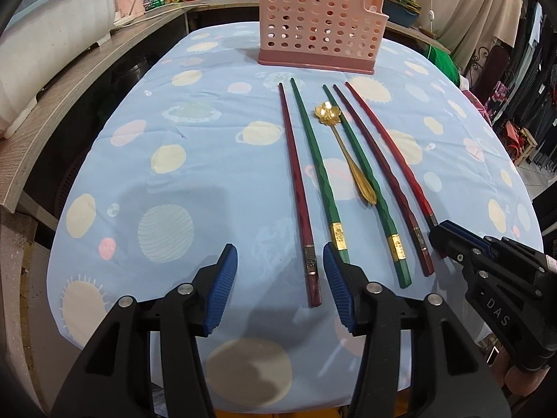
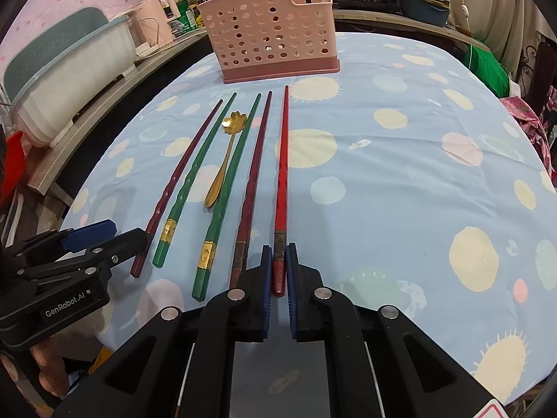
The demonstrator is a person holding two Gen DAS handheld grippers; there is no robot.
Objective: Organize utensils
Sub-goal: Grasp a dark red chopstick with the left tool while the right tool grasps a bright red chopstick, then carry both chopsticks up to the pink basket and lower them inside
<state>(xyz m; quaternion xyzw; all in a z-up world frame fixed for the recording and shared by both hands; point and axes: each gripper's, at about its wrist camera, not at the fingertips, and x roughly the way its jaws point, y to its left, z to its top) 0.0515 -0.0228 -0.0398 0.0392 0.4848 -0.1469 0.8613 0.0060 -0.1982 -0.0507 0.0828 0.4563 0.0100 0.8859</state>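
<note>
Several chopsticks lie side by side on the blue tablecloth: a dark red one point(image 1: 297, 188), two green ones point(image 1: 315, 163) point(image 1: 362, 181), another dark red one point(image 1: 379, 177) and a bright red one point(image 2: 282, 181). A gold flower spoon point(image 1: 343, 146) lies between the green ones. My left gripper point(image 1: 280, 261) is open, with the leftmost dark red chopstick's end between its fingers. My right gripper point(image 2: 278, 261) is shut on the bright red chopstick's thick end, which rests at table level. A pink perforated utensil holder point(image 1: 318, 24) stands at the far end.
The table point(image 1: 146, 132) has a blue planet-print cloth. A wooden counter point(image 1: 52, 104) with a white tub point(image 1: 45, 38) runs along the left. Pots and bottles stand behind the holder. Clothes and a green bundle point(image 2: 487, 66) lie to the right.
</note>
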